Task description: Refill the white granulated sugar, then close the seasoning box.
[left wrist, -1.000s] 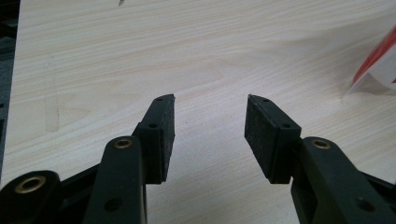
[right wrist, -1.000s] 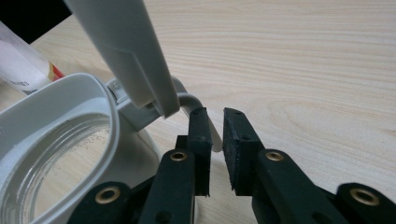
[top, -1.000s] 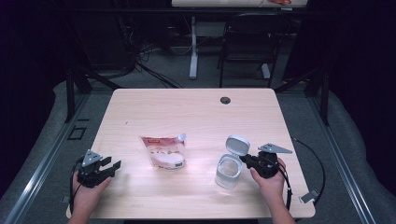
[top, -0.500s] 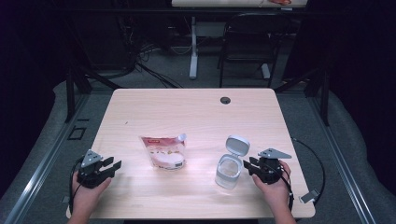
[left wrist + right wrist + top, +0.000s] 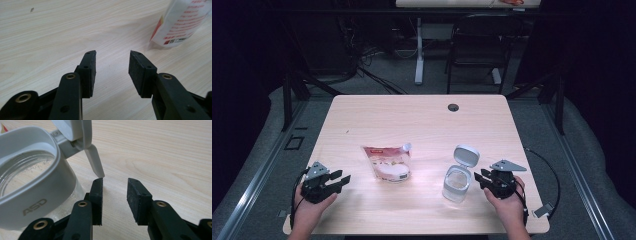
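A clear glass jar [image 5: 456, 184] with a grey collar stands at the front right of the wooden table [image 5: 422, 125], its hinged lid [image 5: 466, 155] flipped up. My right gripper [image 5: 479, 176] sits just right of it, open after its jaws have just been opening, with nothing between them. In the right gripper view the jar [image 5: 32, 182] is at the left and the lid's tab [image 5: 96, 162] hangs just above the left jaw of my right gripper [image 5: 115, 182]. A white and red pouch [image 5: 388, 163] lies at centre left. My left gripper [image 5: 343, 179] rests at the front left, open and empty, its jaws having just widened a little. The left gripper [image 5: 112, 56] points past the pouch [image 5: 182, 22].
A round cable hole [image 5: 453, 107] sits near the table's far edge. A chair and desk legs stand on the floor beyond the table. Cables trail from both grippers off the table's front corners.
My right gripper has drawn back to the right, away from the jar, and its jaws have opened. The left hand has stayed in place.
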Tool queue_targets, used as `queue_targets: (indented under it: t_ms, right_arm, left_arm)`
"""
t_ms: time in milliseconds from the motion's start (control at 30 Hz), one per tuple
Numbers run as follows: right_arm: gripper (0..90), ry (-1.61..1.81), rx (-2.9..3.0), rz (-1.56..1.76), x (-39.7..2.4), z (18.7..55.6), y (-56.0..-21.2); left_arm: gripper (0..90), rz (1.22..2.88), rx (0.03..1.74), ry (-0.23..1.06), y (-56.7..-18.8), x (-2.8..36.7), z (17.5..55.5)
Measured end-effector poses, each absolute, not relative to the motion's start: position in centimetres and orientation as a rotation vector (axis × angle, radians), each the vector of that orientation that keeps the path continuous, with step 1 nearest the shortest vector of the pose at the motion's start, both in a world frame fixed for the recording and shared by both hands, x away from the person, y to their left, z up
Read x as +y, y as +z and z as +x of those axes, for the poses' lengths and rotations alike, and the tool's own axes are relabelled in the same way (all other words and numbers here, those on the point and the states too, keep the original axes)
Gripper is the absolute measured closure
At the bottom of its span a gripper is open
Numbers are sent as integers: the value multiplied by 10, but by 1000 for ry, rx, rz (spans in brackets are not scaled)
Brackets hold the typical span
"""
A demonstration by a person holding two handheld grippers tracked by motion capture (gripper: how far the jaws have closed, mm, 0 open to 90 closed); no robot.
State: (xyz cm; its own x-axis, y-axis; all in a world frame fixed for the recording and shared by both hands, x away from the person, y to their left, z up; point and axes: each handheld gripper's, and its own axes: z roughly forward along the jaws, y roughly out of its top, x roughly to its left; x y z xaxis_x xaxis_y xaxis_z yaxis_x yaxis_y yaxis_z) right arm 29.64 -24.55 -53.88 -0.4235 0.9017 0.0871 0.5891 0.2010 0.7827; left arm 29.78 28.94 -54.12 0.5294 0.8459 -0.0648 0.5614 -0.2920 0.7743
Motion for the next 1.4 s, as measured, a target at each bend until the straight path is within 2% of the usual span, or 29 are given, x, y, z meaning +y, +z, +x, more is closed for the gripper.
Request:
queue_targets:
  t_ms: [100, 500, 1067, 1400]
  right_arm:
    - [654, 1091, 2087, 1383, -246, 295, -537]
    - [629, 1116, 2078, 1356, -244, 290, -531]
    - [616, 1170, 2085, 1321, -242, 281, -520]
    - [585, 1228, 2050, 1299, -244, 283, -503]
  left_arm:
    - [547, 2000, 1141, 442, -541, 287, 298]
    - [552, 1987, 1108, 418, -526, 278, 294]
    - [546, 1958, 947, 411, -469, 246, 312]
    - [617, 1996, 902, 360, -450, 231, 323]
